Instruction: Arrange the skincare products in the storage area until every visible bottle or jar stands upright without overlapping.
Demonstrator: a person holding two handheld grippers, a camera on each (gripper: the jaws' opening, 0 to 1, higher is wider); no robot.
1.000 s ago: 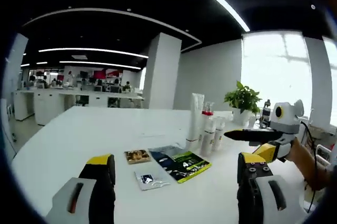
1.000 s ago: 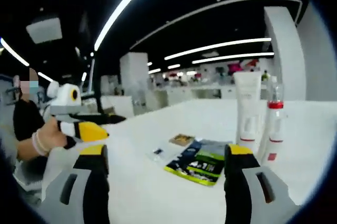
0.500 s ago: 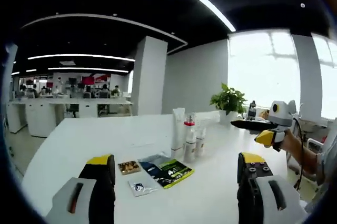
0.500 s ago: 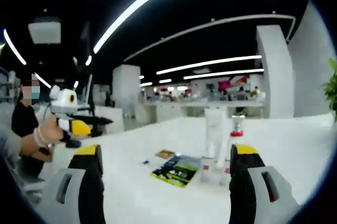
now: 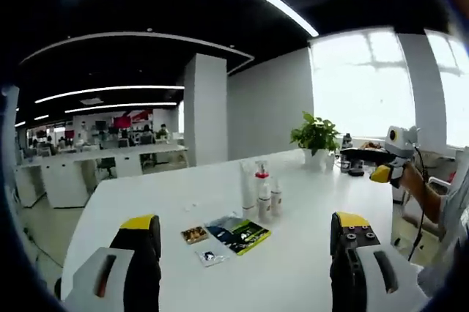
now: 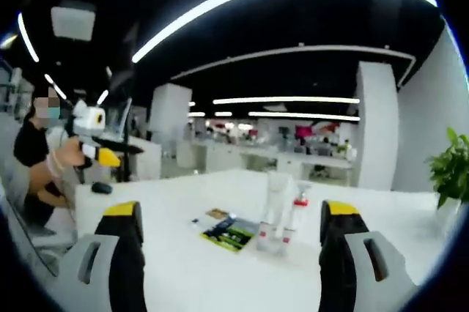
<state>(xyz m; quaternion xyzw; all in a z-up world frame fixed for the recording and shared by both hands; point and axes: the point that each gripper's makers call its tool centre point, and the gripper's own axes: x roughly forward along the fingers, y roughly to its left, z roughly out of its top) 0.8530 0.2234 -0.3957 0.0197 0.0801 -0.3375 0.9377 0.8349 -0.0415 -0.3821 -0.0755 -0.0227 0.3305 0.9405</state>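
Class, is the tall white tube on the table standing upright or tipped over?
Upright: the tall white tube stands on end on the table beside the red-collared bottle.

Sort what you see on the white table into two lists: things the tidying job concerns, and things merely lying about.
Job:
white tube
red-capped pump bottle
small white bottle

Lying about:
green-and-black packet
brown sachet
small sachet
potted plant

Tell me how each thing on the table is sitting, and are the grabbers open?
white tube: standing upright
red-capped bottle: standing upright
small bottle: standing upright
green packet: lying flat
brown sachet: lying flat
small sachet: lying flat
left gripper: open, empty
right gripper: open, empty
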